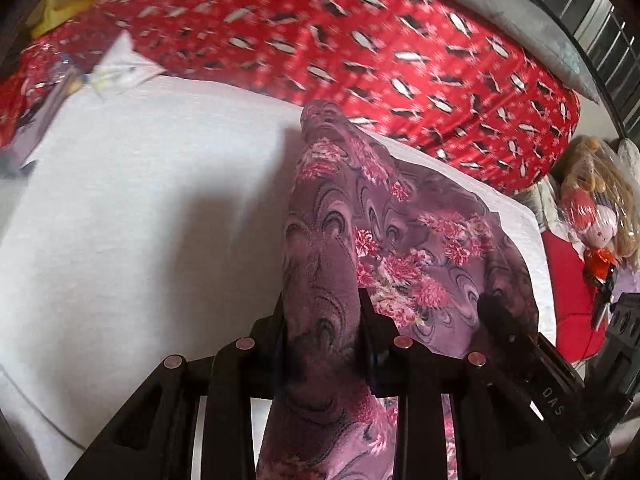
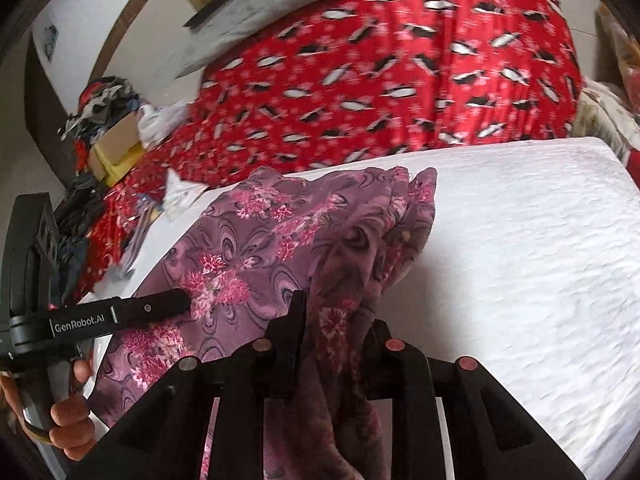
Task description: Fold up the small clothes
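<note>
Left gripper (image 1: pixel 324 320): jaws clamped on a bunched edge of the purple floral garment (image 1: pixel 400 240). Right gripper (image 2: pixel 336 320): jaws likewise clamped on another gathered edge. Garment hangs between both, its far end lying on the white bedsheet (image 2: pixel 520 240).

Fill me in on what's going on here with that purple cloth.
A person is working with two hand-held grippers on a purple floral garment. Both the left gripper and the right gripper are clamped on bunched folds of it, holding part of it up off the white padded surface while the rest drapes down onto it. A red penguin-print blanket lies behind. No fold is finished yet.
</note>
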`<control>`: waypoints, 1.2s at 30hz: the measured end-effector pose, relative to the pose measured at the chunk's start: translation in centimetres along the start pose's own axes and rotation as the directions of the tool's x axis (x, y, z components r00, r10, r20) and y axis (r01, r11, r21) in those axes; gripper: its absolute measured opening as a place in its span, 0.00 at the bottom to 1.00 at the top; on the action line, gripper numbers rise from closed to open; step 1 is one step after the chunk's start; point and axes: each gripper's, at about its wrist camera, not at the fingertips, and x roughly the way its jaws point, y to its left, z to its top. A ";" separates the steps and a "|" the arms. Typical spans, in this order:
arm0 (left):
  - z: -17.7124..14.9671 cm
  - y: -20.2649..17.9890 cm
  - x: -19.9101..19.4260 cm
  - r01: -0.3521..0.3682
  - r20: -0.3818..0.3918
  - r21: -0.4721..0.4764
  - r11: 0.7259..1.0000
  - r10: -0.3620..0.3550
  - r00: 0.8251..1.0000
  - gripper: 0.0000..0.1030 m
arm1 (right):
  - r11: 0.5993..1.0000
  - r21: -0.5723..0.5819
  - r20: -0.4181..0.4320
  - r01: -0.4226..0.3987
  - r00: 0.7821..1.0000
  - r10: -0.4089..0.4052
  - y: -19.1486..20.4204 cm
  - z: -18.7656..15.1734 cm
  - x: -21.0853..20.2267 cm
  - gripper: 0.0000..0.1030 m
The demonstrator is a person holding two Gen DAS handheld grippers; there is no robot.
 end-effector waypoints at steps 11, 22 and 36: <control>-3.8 6.0 -4.8 -0.038 0.011 -0.015 0.999 0.039 0.999 0.28 | 0.999 -0.019 -0.024 -0.034 0.999 0.034 6.7 -3.9 1.1 0.20; -6.6 9.8 -0.3 -0.050 -0.125 -0.048 0.998 0.043 0.991 0.38 | 1.000 0.025 -0.133 0.003 0.991 0.001 6.4 -7.9 5.2 0.23; -0.8 9.7 -2.4 -0.073 -0.011 0.011 0.997 0.073 0.997 0.40 | 0.985 0.168 -0.004 -0.039 0.999 0.041 2.7 -3.8 3.4 0.42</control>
